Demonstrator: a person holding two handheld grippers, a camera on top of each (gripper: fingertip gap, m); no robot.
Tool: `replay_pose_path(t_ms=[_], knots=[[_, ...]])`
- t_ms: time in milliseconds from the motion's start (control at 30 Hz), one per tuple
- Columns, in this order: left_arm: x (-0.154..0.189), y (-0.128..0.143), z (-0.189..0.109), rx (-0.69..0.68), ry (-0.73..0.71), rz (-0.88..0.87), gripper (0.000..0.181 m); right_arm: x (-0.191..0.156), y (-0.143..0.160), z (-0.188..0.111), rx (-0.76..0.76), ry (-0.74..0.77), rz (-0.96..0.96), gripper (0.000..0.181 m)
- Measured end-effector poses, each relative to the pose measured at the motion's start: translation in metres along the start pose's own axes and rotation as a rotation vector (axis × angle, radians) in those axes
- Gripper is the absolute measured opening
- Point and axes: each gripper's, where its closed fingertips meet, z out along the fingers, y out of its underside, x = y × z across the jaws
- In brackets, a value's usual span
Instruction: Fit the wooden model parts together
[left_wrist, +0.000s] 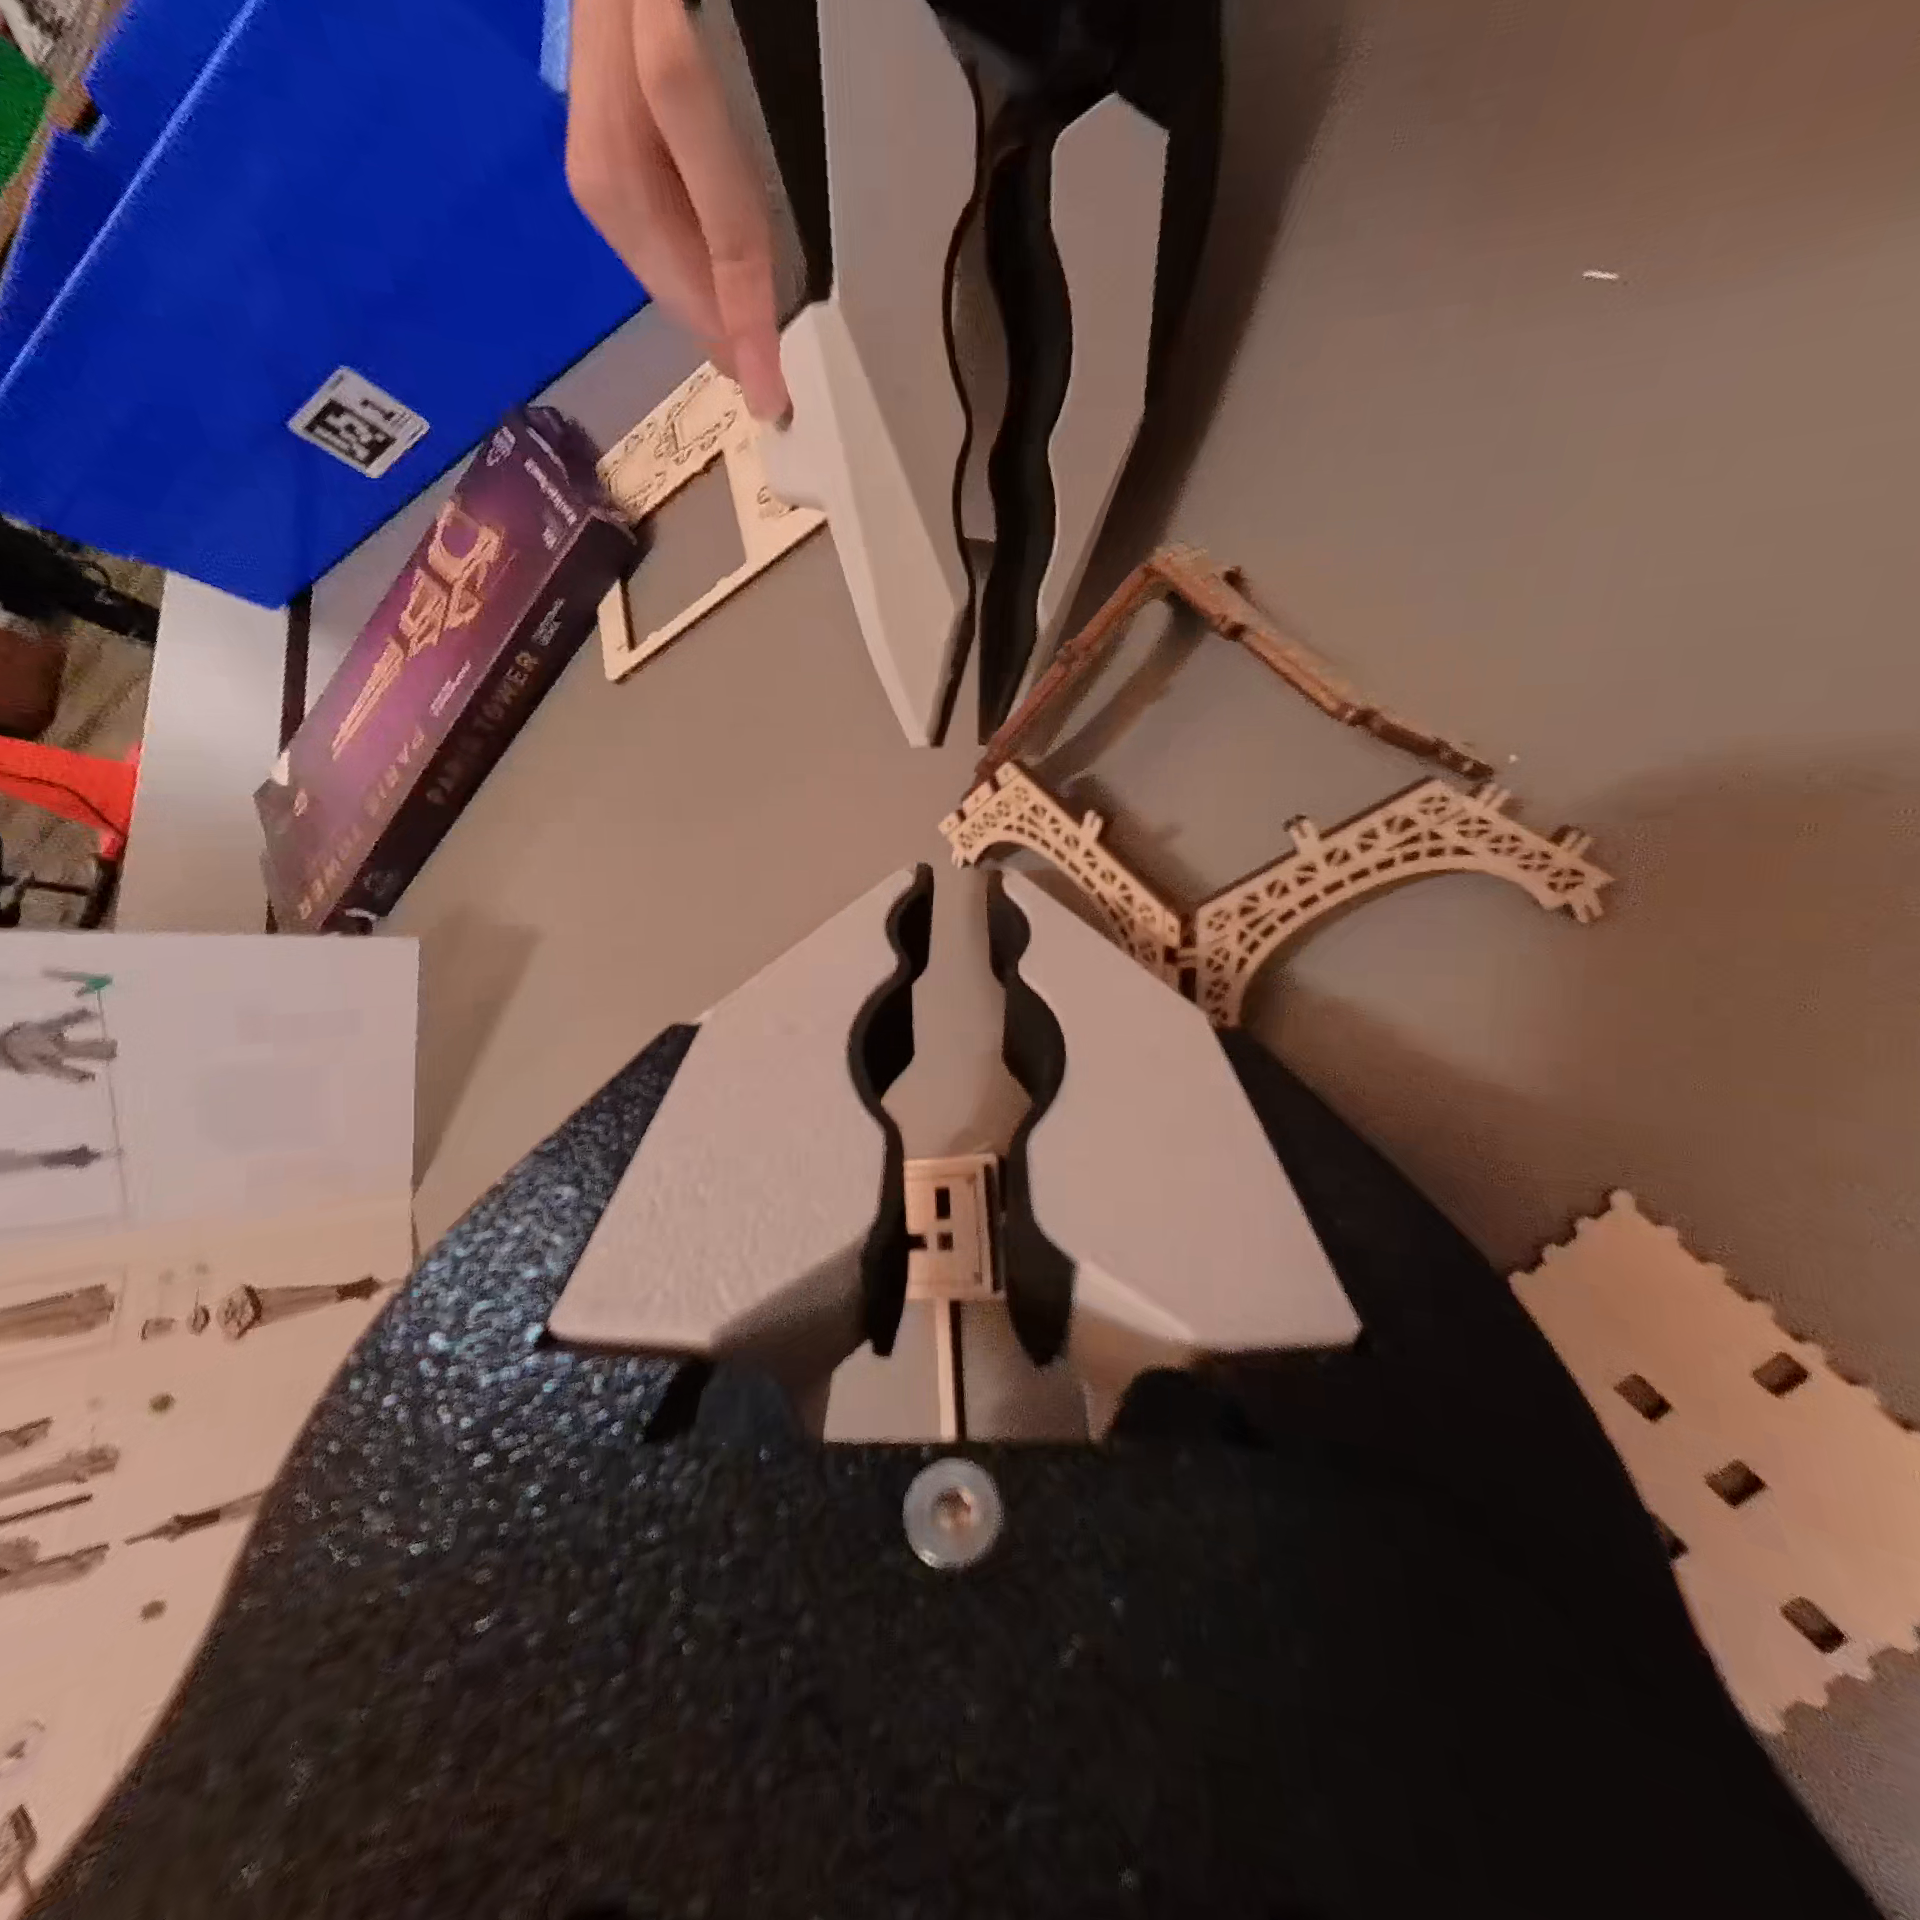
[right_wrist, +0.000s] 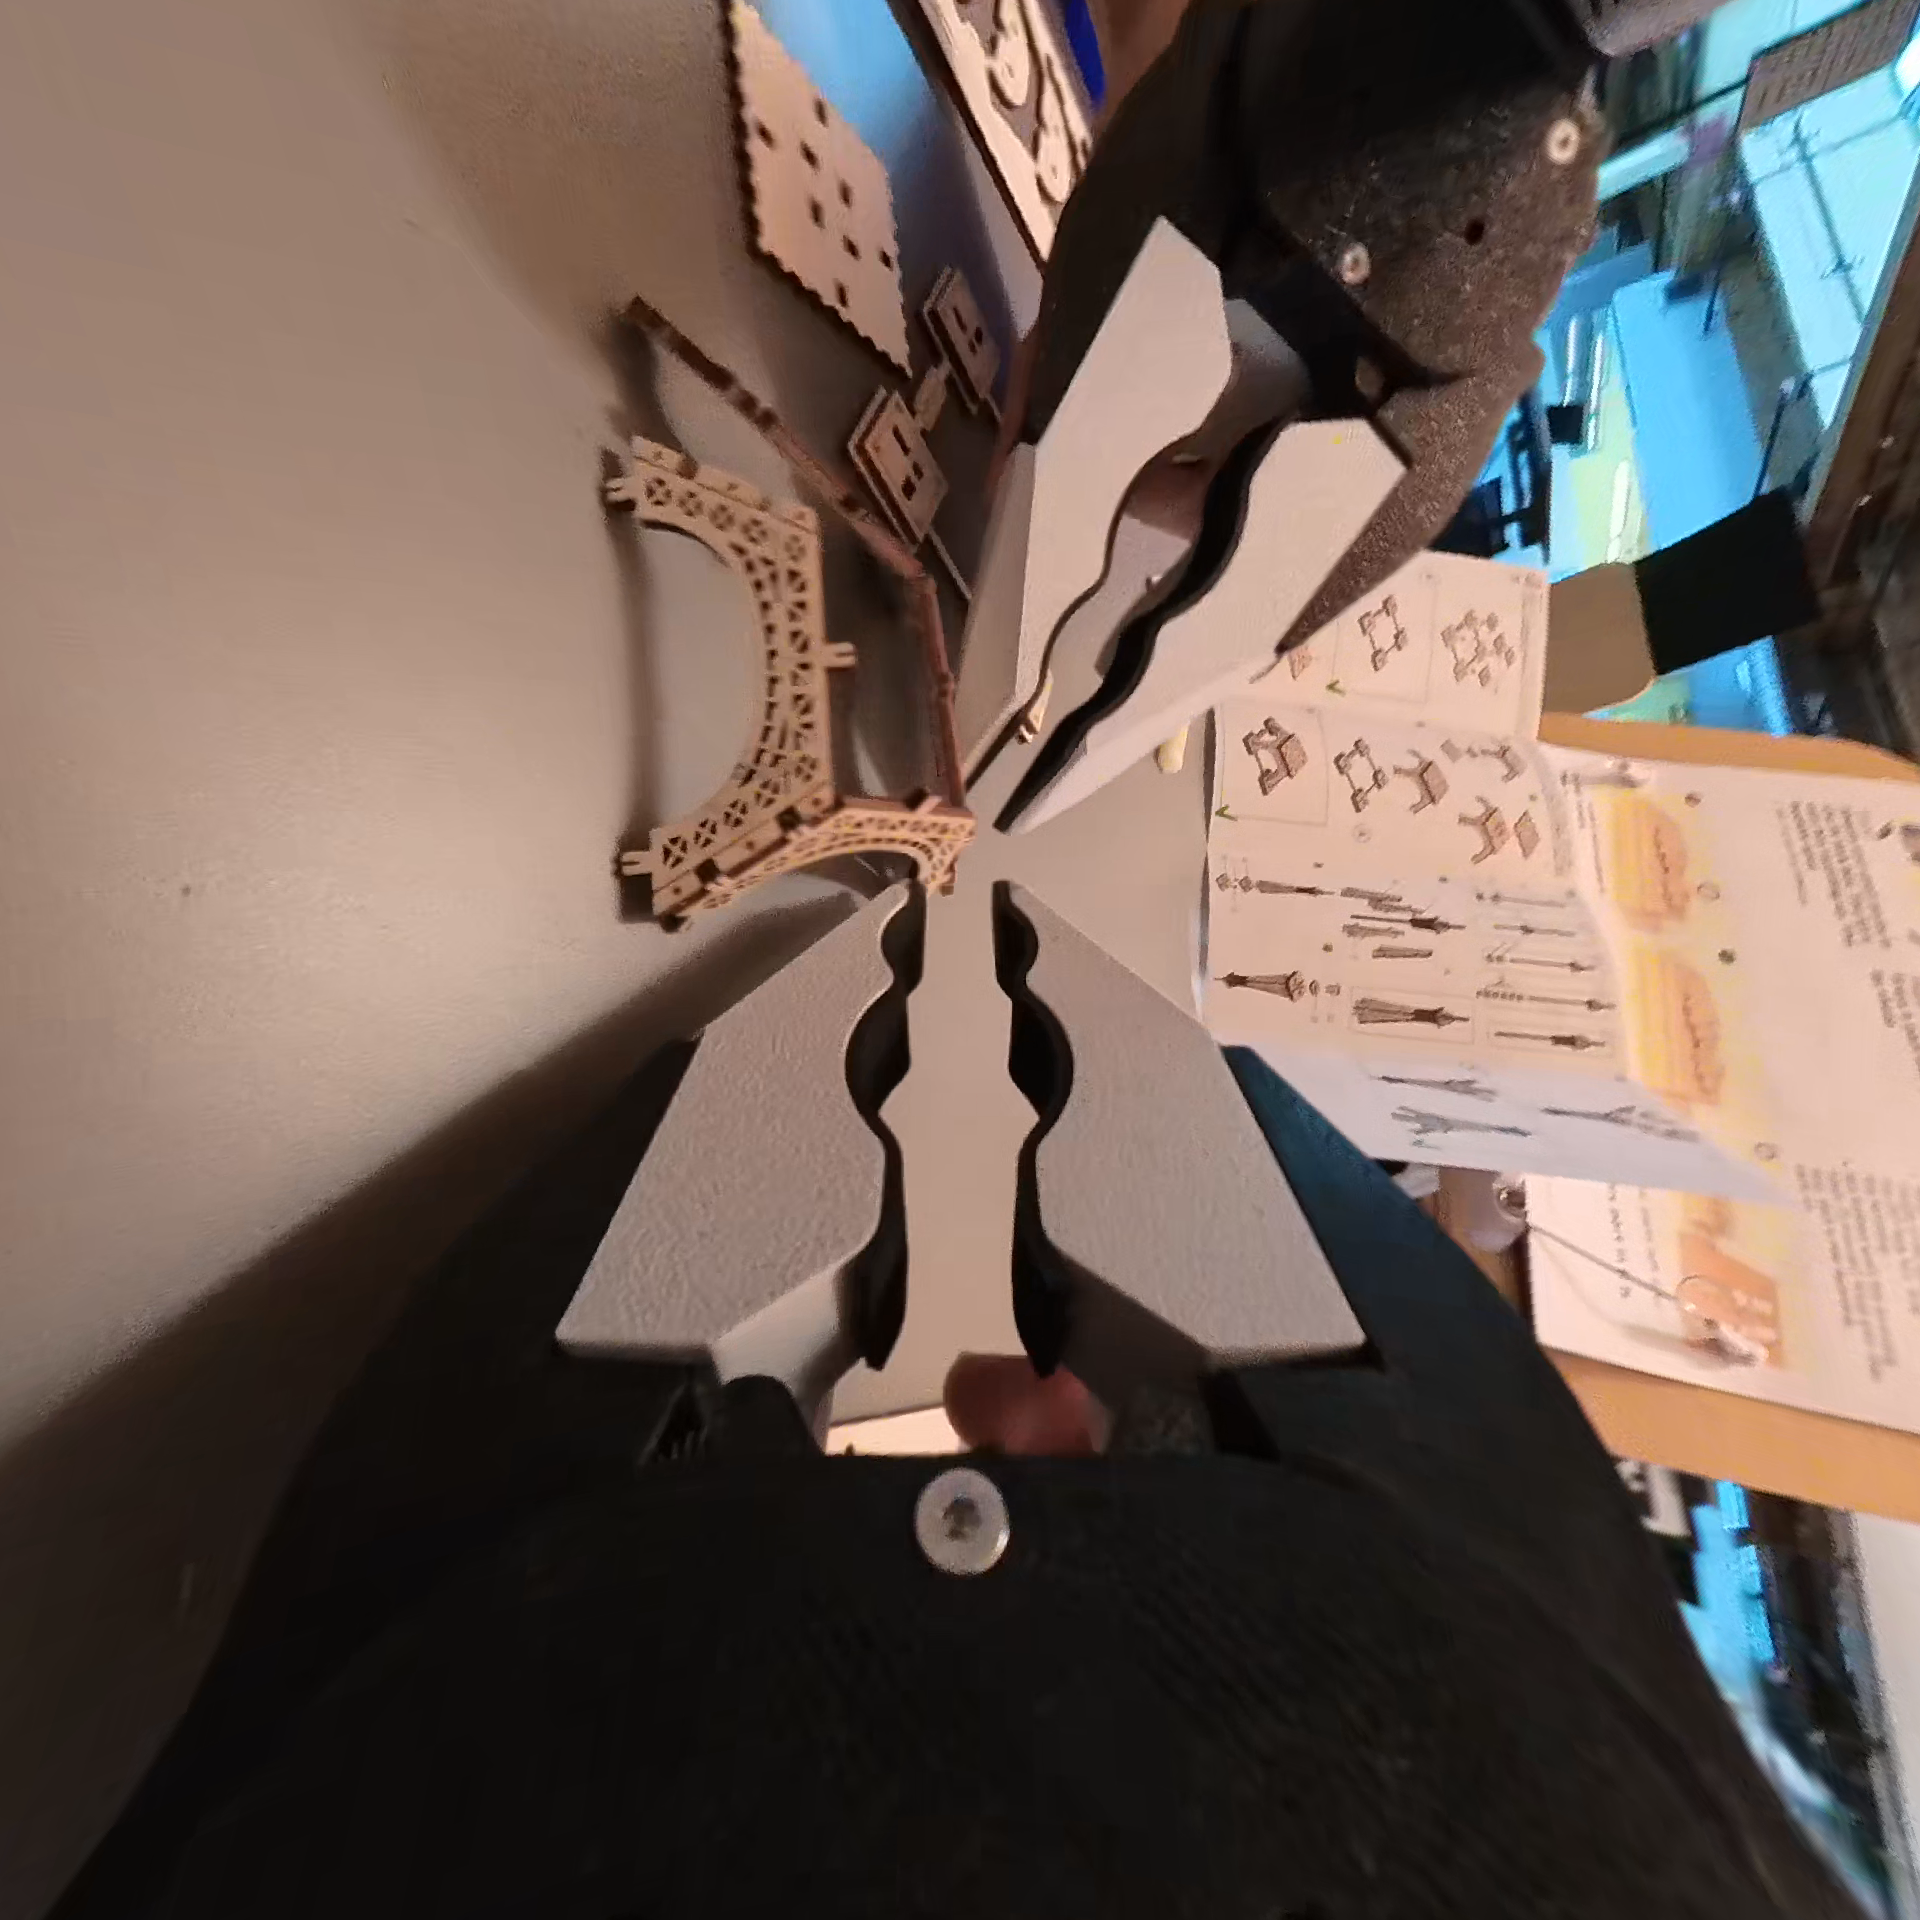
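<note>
A partly built wooden tower base lies on the grey table: a dark square frame (left_wrist: 1340, 717) with two pale lattice arches (left_wrist: 1392, 862) fitted to it. It also shows in the right wrist view (right_wrist: 769, 644). My left gripper (left_wrist: 961, 878) is shut on a small square wooden piece (left_wrist: 951, 1226) deep between its pads, its tips just left of the base's near corner. My right gripper (right_wrist: 956, 888) is slightly open and empty, its tips beside an arch foot (right_wrist: 935, 842). The two grippers face each other tip to tip; the right gripper (left_wrist: 966, 732) shows at the top of the left wrist view.
A purple box (left_wrist: 447, 686), a blue bin (left_wrist: 312, 260) and an emptied wooden sheet (left_wrist: 707, 540) lie at the left. A wooden plate with holes (left_wrist: 1714, 1455) and two small square pieces (right_wrist: 899, 457) lie near the base. Instruction sheets (right_wrist: 1455, 883) are spread beside the grippers. Left and right tips are no more than a few centimetres apart.
</note>
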Motion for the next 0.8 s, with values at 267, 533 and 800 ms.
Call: replay_pose_path(t_ms=[267, 533, 800], knots=[[0.007, -0.001, 0.004, -0.014, -0.003, 0.131, 0.013, -0.007, -0.001, 0.003, -0.004, 0.021, -0.091, 0.016], [0.006, -0.003, 0.006, 0.005, -0.024, 0.191, 0.001, -0.008, 0.000, 0.009, -0.014, 0.045, -0.154, 0.004], [0.005, -0.003, 0.006, 0.046, -0.012, 0.179, 0.001, -0.006, 0.003, 0.011, -0.010, 0.052, -0.212, 0.004]])
